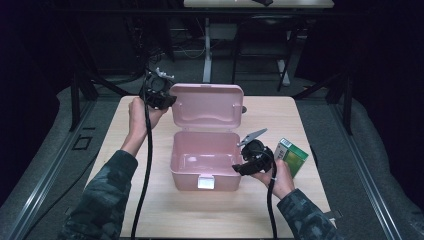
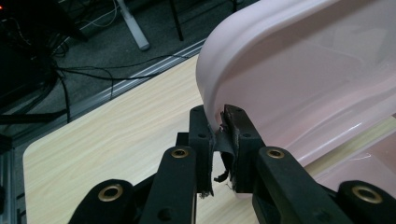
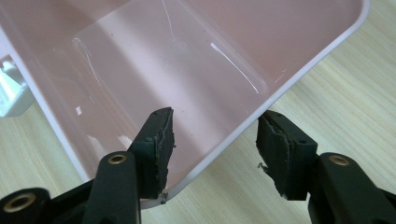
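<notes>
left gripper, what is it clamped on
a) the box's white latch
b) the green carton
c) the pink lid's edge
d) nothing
c: in the left gripper view the left gripper has its jaws shut on the edge of the raised lid.

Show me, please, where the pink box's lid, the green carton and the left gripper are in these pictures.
pink box's lid (image 1: 207,106): high view, middle of its inner face.
green carton (image 1: 294,156): high view, its top face.
left gripper (image 2: 219,128): left gripper view, between the jaw tips clamping the lid's edge.
</notes>
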### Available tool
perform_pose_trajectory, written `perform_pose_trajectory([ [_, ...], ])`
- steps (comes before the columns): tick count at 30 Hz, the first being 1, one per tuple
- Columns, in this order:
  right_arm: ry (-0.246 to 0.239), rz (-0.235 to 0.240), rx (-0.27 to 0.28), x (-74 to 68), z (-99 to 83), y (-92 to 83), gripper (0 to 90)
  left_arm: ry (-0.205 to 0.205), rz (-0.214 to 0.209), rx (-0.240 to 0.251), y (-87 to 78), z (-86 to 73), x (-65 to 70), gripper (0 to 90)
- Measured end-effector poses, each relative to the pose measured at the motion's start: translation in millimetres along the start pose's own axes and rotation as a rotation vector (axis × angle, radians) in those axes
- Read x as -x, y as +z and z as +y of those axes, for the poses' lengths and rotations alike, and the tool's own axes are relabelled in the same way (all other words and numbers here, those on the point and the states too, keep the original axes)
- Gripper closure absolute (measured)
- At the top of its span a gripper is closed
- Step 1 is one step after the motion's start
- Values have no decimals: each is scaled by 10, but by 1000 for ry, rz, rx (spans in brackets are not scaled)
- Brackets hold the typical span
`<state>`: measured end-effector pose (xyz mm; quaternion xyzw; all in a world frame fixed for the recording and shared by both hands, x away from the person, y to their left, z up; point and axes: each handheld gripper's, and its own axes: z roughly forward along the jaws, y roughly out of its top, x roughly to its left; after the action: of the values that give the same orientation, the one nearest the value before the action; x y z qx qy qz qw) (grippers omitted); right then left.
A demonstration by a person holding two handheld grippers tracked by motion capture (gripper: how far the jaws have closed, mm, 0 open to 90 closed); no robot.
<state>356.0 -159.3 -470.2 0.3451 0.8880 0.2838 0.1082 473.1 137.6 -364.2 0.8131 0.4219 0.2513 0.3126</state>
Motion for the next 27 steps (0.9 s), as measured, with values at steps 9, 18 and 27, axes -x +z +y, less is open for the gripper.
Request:
perform_pose_trajectory([
  [9, 11, 6, -4, -1, 6, 3, 453, -3, -11, -22, 169, 99, -60, 822],
  [18, 14, 5, -9, -10, 11, 5, 442, -36, -36, -53, 332, 175, -135, 825],
  [27, 22, 20, -5, 10, 3, 8, 442, -62, -26, -93, 463, 183, -175, 823],
])
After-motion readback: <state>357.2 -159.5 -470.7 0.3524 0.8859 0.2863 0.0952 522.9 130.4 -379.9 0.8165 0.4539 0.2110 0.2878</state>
